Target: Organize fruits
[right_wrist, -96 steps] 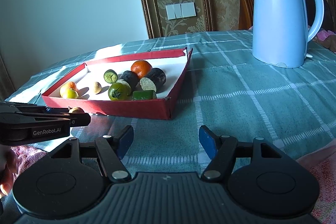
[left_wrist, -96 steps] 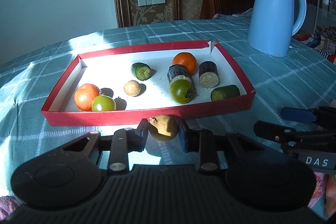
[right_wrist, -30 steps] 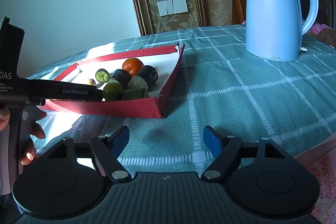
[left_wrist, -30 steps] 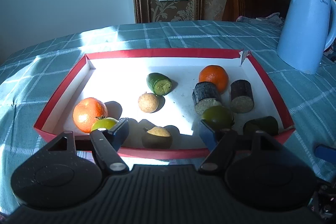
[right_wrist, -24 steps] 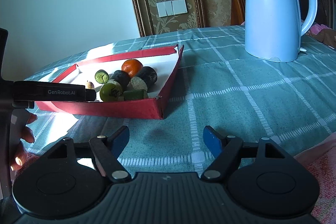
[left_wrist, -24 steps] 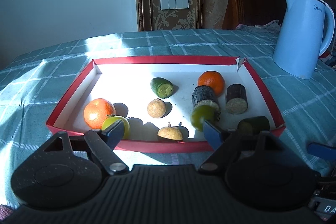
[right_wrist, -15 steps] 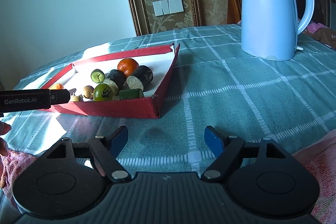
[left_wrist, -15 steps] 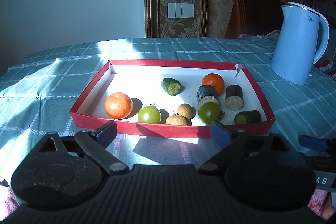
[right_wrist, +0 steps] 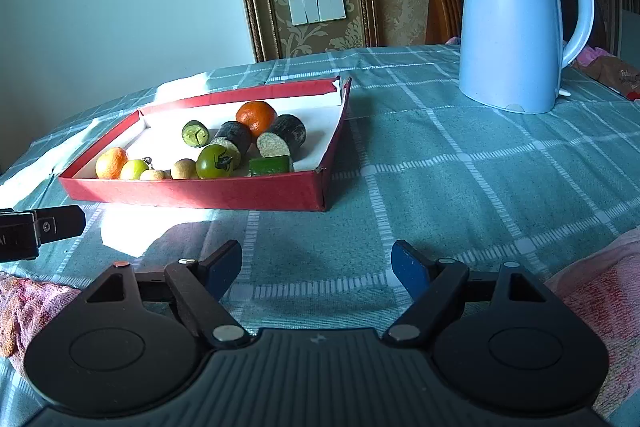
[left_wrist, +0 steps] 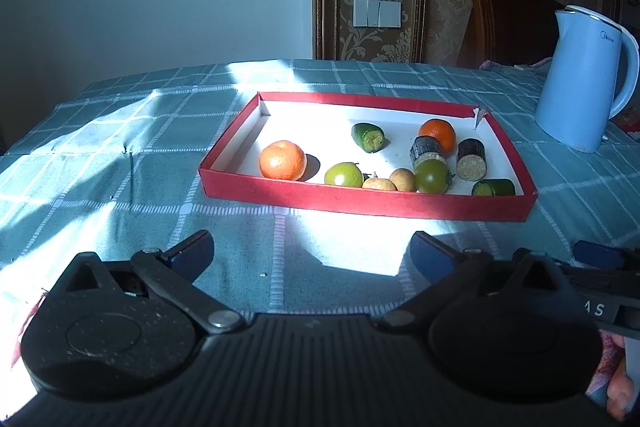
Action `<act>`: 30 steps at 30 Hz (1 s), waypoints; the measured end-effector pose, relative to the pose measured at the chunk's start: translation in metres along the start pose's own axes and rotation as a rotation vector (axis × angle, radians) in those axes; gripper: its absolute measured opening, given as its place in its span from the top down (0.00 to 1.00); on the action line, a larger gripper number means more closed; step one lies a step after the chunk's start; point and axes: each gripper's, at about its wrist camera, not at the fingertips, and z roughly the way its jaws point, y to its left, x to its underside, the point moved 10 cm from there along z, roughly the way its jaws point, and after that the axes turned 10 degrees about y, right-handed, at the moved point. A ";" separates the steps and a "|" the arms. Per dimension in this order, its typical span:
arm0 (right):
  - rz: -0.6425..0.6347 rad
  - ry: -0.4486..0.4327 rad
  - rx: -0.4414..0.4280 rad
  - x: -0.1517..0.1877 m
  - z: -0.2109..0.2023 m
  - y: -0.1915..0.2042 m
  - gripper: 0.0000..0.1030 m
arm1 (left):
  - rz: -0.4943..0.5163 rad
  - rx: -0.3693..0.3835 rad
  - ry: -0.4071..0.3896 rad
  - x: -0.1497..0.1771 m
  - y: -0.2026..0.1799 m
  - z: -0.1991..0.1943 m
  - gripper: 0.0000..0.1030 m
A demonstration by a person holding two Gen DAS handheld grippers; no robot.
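red tray lies long side toward both claws; left claw opening, right claw apart

Red tray — teal tablecloth (checked)

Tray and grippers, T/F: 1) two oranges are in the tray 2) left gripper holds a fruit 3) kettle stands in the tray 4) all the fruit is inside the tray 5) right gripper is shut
1) True: two oranges lie in the tray.
2) False: the left gripper has nothing between its jaws, which are opening.
3) False: the kettle stands on the tablecloth, apart from the tray.
4) True: no fruit shows on the tablecloth in either view.
5) False: the right gripper is open and empty.
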 end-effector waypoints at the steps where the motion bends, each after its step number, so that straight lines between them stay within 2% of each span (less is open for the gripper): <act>1: -0.014 -0.002 0.010 -0.001 0.000 0.005 0.20 | -0.005 -0.005 -0.004 0.000 0.003 -0.001 0.00; 13: -0.067 -0.010 0.059 -0.011 0.001 0.043 0.20 | -0.030 -0.033 -0.008 -0.002 0.018 -0.001 0.00; 19: -0.080 -0.046 0.087 -0.016 -0.003 0.053 0.20 | -0.065 -0.049 -0.027 -0.004 0.028 -0.004 0.00; 30: -0.081 -0.033 0.088 -0.019 0.003 0.060 0.18 | -0.033 -0.082 -0.055 -0.011 0.031 -0.008 0.00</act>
